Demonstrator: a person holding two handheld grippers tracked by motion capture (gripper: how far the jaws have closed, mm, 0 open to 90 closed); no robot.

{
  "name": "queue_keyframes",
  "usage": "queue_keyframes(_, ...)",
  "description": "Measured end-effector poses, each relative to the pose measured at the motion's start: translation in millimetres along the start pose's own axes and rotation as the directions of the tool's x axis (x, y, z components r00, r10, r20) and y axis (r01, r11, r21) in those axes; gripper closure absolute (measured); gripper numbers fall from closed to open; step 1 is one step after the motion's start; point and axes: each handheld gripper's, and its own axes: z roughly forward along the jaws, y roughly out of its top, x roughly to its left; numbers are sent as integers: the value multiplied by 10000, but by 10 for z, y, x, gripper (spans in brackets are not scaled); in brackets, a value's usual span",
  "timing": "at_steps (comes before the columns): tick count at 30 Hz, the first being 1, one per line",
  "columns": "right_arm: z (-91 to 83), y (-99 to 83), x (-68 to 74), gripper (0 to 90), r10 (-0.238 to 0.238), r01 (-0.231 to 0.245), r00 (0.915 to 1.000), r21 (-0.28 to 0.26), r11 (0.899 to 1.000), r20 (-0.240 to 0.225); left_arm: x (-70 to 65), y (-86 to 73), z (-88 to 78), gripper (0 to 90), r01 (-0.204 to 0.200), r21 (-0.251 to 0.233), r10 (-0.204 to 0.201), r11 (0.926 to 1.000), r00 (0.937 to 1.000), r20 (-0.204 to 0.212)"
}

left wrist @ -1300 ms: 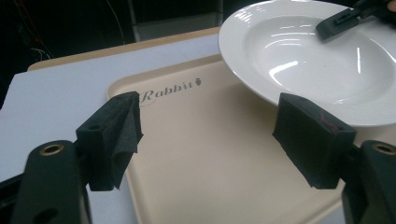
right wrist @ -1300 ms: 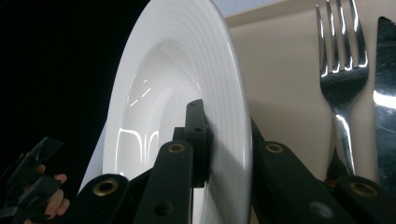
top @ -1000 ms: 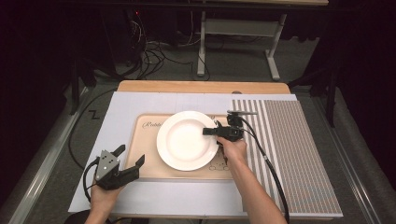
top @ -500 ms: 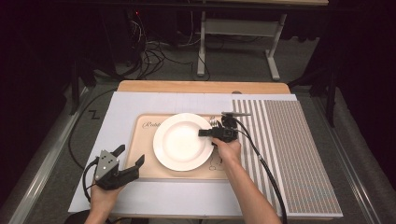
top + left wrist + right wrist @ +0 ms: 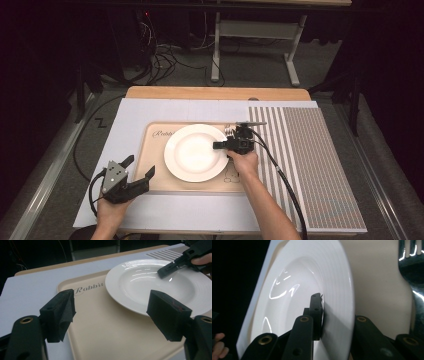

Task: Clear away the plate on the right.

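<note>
White and glossy, the plate (image 5: 195, 152) lies on the beige tray (image 5: 155, 172) with "Rabbit" lettering, which rests on a pale mat (image 5: 135, 112) on the worktop. The right claw (image 5: 220, 145) straddles the plate's right rim, one jaw over the bowl and one beneath; its jaws have just been easing apart around the rim. A fork (image 5: 413, 255) lies just beside it on the tray. The left claw (image 5: 140, 172) hovers spread wide by the tray's near-left corner, gripping nothing.
</note>
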Motion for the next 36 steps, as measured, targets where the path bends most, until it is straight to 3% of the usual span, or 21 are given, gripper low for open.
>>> queue_keyframes(4, 5, -14, -5, 782, -259, 253, 9992, 202, 9995, 306, -4, 0, -2, 229, -47, 30, 47, 10000, 10000, -29)
queue_keyframes(10, -4, -11, -20, 762, -365, 358, 9989, 235, 9991, 285, -5, 0, -4, 226, -50, 11, 50, 10000, 10000, -10)
queue_keyframes(21, -93, 4, -85, 698, 7, -7, 10000, -99, 10000, -53, -5, 0, -4, 221, -50, -12, 50, 10000, 10000, -53)
queue_keyframes(28, -175, 12, -108, 613, -111, 109, 9999, -380, 9992, -50, 5, 0, -11, 217, 37, -53, -37, 10000, 10000, -63)
queue_keyframes(36, -270, -8, -166, 594, -157, 153, 9999, -667, 9977, -44, 1, 1, -15, 214, 34, -99, -34, 9999, 10000, -43)
